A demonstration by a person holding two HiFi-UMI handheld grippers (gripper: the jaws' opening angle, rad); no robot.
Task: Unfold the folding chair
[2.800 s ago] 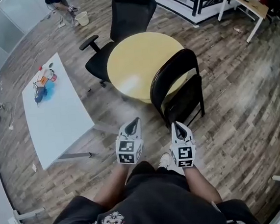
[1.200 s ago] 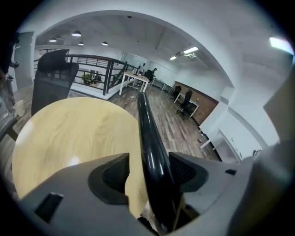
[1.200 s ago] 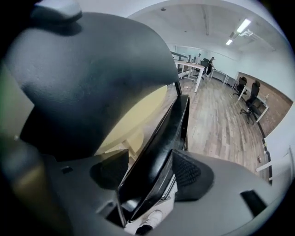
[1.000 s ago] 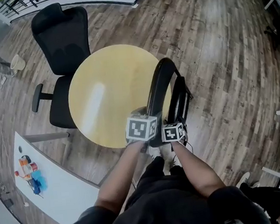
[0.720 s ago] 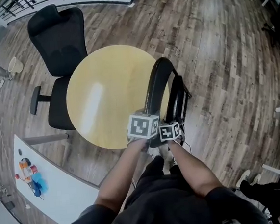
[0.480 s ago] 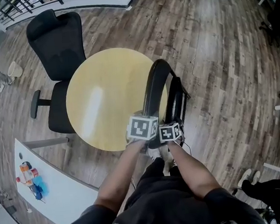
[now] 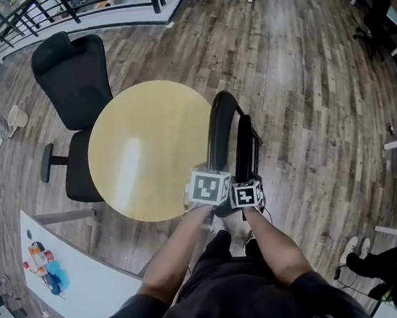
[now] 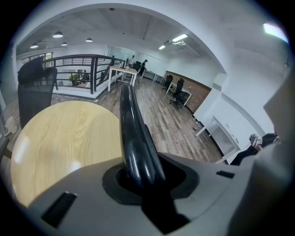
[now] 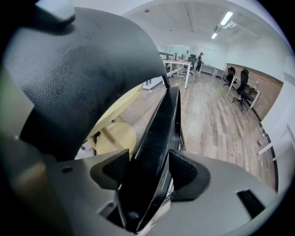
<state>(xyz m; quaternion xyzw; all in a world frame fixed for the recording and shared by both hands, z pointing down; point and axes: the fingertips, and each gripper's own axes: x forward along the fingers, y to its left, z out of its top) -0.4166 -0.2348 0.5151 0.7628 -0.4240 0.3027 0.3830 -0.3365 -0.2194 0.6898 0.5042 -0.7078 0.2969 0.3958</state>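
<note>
Left tool, jaws just closed, is clamped on the folding chair's back frame, right tool on its seat edge, evidently for pulling apart.

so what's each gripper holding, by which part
Both hold the folding chair: left gripper, jaws just closing, on the backrest's top tube; right gripper on the folded seat's edge.

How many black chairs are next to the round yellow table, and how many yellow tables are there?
Black chairs: 2, the folding chair and the office chair
Yellow tables: 1, the round yellow table
Total: 3
</note>
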